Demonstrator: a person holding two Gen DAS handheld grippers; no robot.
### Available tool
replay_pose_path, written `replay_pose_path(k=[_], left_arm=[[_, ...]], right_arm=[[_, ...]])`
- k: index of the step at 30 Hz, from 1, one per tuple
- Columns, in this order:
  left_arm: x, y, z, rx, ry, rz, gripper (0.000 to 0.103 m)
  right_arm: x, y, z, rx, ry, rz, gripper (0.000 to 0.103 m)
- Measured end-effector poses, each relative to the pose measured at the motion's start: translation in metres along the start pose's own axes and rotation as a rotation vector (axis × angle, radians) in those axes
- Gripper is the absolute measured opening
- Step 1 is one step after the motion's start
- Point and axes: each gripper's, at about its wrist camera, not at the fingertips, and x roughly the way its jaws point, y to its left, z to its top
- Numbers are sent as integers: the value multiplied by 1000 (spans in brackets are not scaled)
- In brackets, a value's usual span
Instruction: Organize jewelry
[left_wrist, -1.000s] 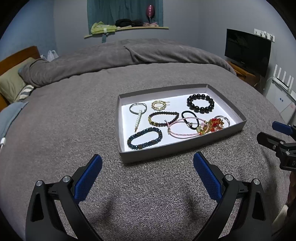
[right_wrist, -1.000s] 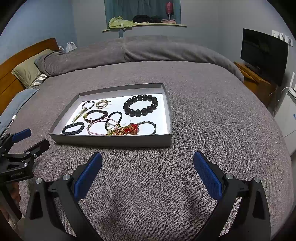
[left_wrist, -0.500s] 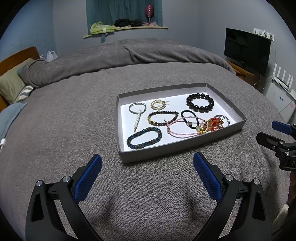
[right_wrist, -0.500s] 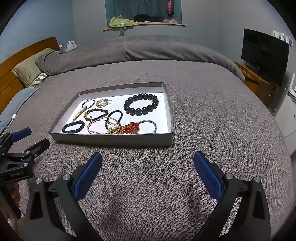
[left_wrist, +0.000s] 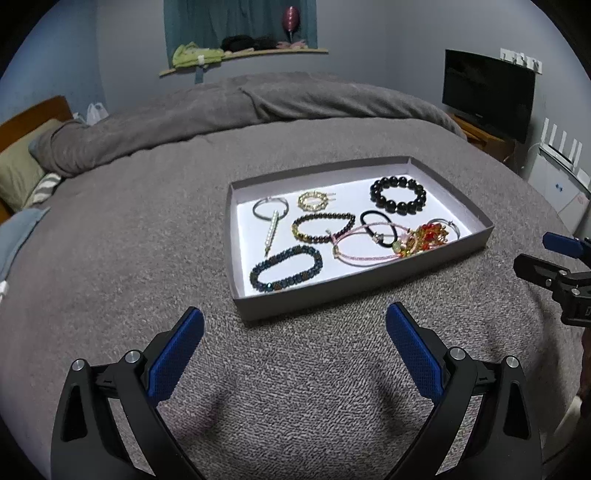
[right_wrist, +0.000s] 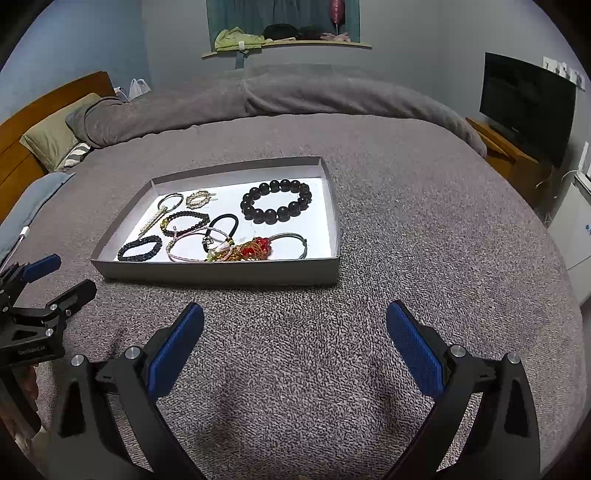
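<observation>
Matt grey cardboard tray (left_wrist: 369, 288), smooth white inside. Nubbly grey cloth bedspread (left_wrist: 147, 240) (rough loop pile). Glossy black bead bracelet (left_wrist: 398, 194). Shiny metal bangle (left_wrist: 270, 208). Textured blue pads (right_wrist: 413, 350) on matt black plastic fingers. Wood headboard (right_wrist: 22, 122).

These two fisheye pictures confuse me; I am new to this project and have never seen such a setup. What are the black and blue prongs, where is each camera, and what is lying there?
No robot here: a person holds a two-finger gripper in each hand, with a camera on each looking along its fingers. One picture is from the left gripper, the other from the right gripper. The blue pads are fingertips; both grippers are open and hold nothing. Each also shows at the edge of the other's view. Ahead, on a grey bedspread, sits a shallow grey tray of jewelry: a large black bead bracelet, a dark blue bead bracelet, a black hair tie, a pink cord bracelet and a tangled red and gold piece.
</observation>
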Motion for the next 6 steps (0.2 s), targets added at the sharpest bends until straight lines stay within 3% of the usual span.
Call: replay_pose_path(k=[6], left_arm=[[7, 18, -10, 6, 14, 35, 98]], right_arm=[[21, -19, -6, 25, 27, -28, 97]])
